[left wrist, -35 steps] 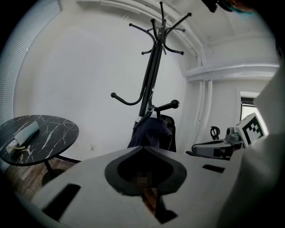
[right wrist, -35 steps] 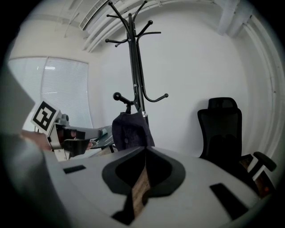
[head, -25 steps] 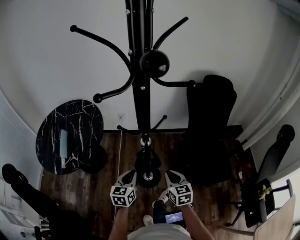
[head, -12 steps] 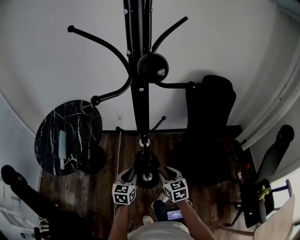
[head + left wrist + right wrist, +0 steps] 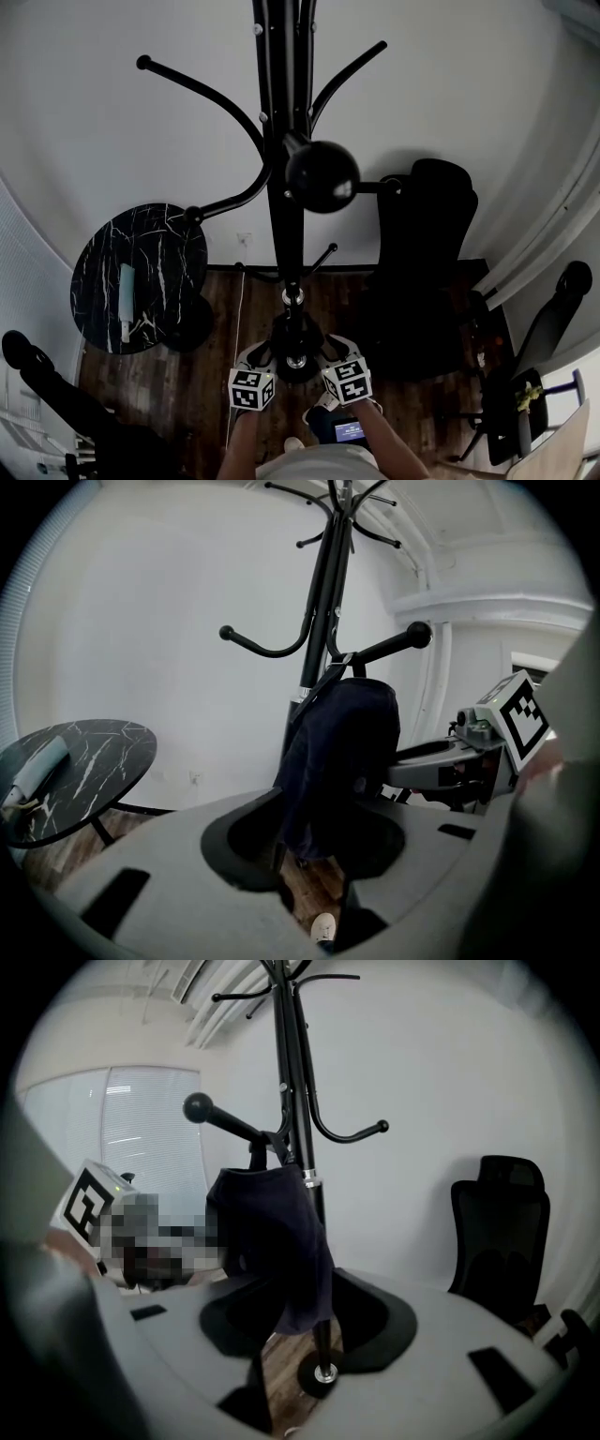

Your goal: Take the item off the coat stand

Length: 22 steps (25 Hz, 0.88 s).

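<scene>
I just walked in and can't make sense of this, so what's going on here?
A person stands facing a black coat stand with a gripper in each hand. A dark garment hangs on the stand. The left gripper and right gripper are held low, side by side, pointed at the garment. Their jaws have just been opening and now stand apart with nothing gripped. The garment is not yet off the stand.

Dim, flat indoor light; heavy fisheye bending with black vignetted corners; near foreground soft; shadows faint.
</scene>
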### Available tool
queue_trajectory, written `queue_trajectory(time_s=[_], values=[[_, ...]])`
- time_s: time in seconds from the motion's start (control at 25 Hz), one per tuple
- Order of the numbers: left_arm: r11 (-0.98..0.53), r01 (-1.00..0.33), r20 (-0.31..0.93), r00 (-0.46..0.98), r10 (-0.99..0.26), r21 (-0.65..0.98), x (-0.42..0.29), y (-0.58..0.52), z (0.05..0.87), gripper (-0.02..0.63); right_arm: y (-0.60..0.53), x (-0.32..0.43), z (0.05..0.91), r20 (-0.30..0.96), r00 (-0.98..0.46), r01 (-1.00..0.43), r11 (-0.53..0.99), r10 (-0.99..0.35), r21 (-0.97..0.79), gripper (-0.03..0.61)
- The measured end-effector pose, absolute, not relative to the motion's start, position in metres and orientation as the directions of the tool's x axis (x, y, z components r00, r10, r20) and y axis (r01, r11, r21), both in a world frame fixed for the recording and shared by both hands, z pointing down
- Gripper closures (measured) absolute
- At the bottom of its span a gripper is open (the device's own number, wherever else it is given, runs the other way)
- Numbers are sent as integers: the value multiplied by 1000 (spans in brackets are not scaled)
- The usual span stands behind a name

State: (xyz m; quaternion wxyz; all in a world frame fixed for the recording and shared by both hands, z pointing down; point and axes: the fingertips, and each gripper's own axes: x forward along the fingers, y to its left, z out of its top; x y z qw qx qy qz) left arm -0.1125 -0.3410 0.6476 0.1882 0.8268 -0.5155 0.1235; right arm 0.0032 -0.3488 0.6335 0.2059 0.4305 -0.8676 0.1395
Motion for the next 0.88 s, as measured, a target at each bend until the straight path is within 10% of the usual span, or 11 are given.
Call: queue_trajectory(time_s=[0.88], values=[[-469,-863,405,503,-763,189,-104,-343,640,588,-360,-5,631,492,-530,-794,608,-691,-2,546]])
